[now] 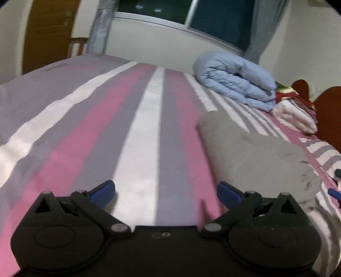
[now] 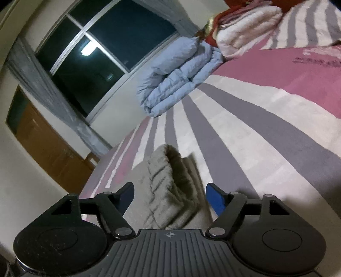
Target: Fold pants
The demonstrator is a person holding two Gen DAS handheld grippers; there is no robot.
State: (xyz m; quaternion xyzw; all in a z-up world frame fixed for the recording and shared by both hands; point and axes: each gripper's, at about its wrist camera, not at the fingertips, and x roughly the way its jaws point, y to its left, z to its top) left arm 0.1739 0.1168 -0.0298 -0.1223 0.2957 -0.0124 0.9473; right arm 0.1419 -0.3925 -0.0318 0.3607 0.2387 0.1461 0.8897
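Note:
The grey pants (image 1: 262,157) lie folded into a compact bundle on the striped pink, grey and white bedsheet (image 1: 136,136). In the left wrist view they sit to the right of my left gripper (image 1: 166,192), which is open and empty above the sheet. In the right wrist view the pants (image 2: 164,191) lie between the open blue fingers of my right gripper (image 2: 170,196), their ribbed waistband end pointing away. The jaws stand apart and do not clamp the cloth. The right gripper's blue tip (image 1: 335,191) shows at the left view's right edge.
A folded light-blue duvet (image 1: 236,78) lies at the bed's far side under the window (image 1: 213,19). White and red folded bedding (image 1: 294,113) sits beside it near the brown headboard (image 1: 328,110). A wooden door (image 1: 46,32) is at the far left.

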